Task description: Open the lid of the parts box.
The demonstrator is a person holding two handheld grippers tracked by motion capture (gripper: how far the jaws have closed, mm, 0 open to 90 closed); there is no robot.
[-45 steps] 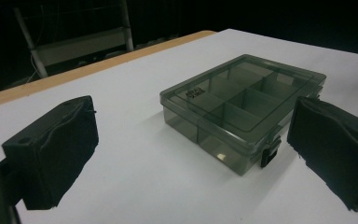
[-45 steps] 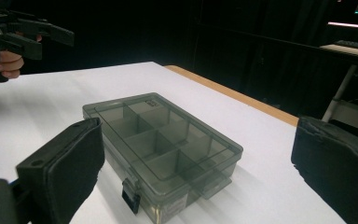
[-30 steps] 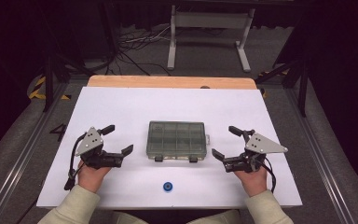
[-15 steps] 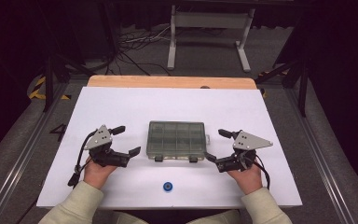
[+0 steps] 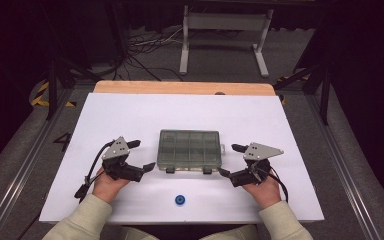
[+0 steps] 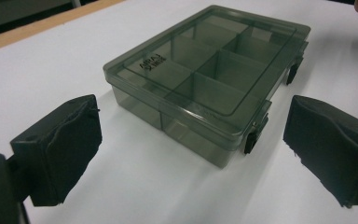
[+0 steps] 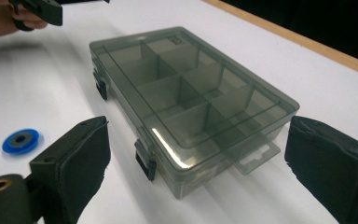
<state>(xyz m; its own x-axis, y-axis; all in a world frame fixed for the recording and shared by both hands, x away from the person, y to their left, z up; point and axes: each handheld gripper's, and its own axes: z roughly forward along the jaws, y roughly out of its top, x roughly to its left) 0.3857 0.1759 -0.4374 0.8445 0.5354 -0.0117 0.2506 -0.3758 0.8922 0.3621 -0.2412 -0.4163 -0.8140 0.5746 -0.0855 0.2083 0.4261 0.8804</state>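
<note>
Both grippers now nearer, open fingers [image 6: 60, 149] flanking closed box [image 5: 190, 149].

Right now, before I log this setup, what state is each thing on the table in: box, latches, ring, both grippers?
Compartment box: lid shut, flat on the table, compartments look empty.
Latches: both seem fastened, on the side nearest the person.
Blue ring: lying flat, apart from the box.
Left gripper: open, holding nothing, beside the box.
Right gripper: open, holding nothing, beside the box.
</note>
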